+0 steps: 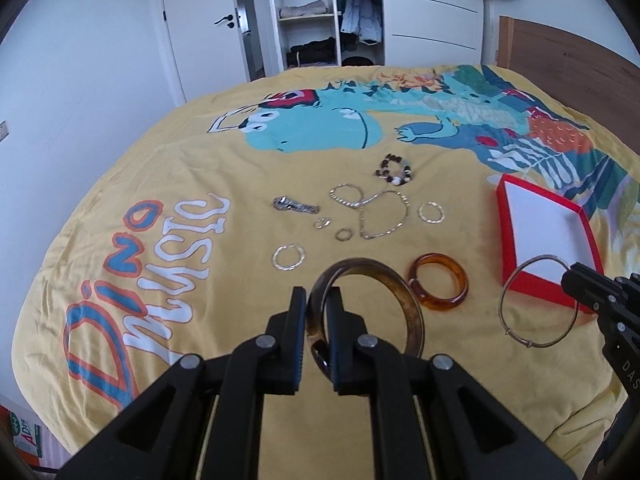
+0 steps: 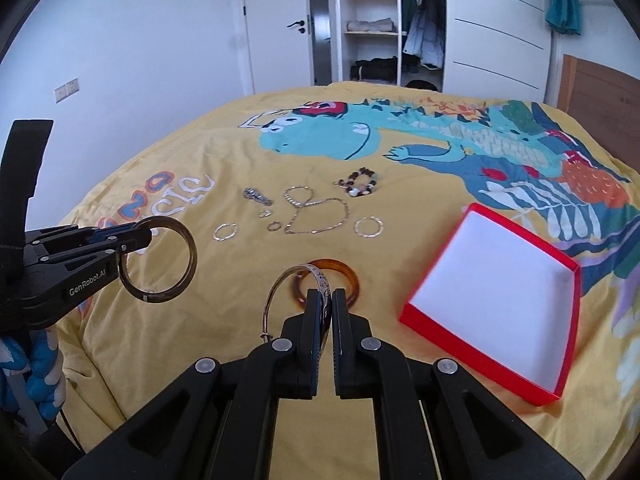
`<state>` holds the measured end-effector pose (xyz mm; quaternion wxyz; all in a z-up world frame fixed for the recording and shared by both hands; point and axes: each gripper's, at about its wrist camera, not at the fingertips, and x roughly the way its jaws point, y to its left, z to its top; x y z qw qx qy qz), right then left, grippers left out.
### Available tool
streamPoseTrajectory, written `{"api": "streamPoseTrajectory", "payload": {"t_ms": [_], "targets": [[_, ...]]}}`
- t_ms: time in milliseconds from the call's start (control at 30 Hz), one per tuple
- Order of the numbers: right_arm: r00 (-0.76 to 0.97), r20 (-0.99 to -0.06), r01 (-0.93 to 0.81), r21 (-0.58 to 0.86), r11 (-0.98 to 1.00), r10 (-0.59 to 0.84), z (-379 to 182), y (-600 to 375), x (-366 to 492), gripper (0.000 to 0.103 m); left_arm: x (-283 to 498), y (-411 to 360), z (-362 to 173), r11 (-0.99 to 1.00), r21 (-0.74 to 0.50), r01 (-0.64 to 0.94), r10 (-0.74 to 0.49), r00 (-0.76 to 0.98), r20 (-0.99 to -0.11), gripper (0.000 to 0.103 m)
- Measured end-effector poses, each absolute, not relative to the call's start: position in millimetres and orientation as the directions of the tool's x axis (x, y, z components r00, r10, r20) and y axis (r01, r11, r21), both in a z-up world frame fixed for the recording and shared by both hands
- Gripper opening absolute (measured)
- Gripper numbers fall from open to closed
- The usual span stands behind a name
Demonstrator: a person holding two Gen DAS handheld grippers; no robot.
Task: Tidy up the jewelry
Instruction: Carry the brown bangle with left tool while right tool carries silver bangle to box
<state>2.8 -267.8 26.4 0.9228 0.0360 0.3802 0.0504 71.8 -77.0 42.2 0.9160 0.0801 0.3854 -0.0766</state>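
At lower centre of the left wrist view, the left gripper [image 1: 318, 300] is clamped on the rim of a dark tortoiseshell bangle [image 1: 414, 320], held clear of the yellow dinosaur bedspread [image 1: 160, 152]. At lower centre of the right wrist view, the right gripper [image 2: 327, 300] has its jaws pressed together on a thin silver bangle [image 2: 276, 292], which hangs out to the left of the fingers. The open red box [image 2: 568, 340], white inside and empty, lies at the right of that frame; an amber bangle [image 2: 352, 280] lies on the cloth just beyond the right fingertips.

Both bangles look bound for the box. The silver one sits closer, so it should probably go first, leaving the other hand room. Each bangle should be brought over the white floor, lowered flat and near a wall, and only then released, so it neither rolls nor catches the rim. The chain necklace [image 2: 316, 216], hoop earrings and beaded bracelet [image 2: 360, 184] at mid-frame wait untouched.
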Motion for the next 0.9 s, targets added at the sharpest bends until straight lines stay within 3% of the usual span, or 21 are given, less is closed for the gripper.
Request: {"api": "streamPoseTrajectory", "payload": {"t_ms": [567, 900], "targets": [[0.717, -0.694, 0.192, 0.117, 0.974, -0.058, 4.7, -422.2, 10.7, 0.006, 102.1, -257.5, 39.7, 0.892, 0.042, 0.449, -0.288, 0.637, -0.715, 0.009], [0.687, -0.722, 0.264, 0.147, 0.953, -0.079, -37.0, -471.8, 20.3, 0.006, 120.7, -328.7, 9.7, 0.849, 0.04, 0.527, -0.326, 0.583, -0.744, 0.009]]}}
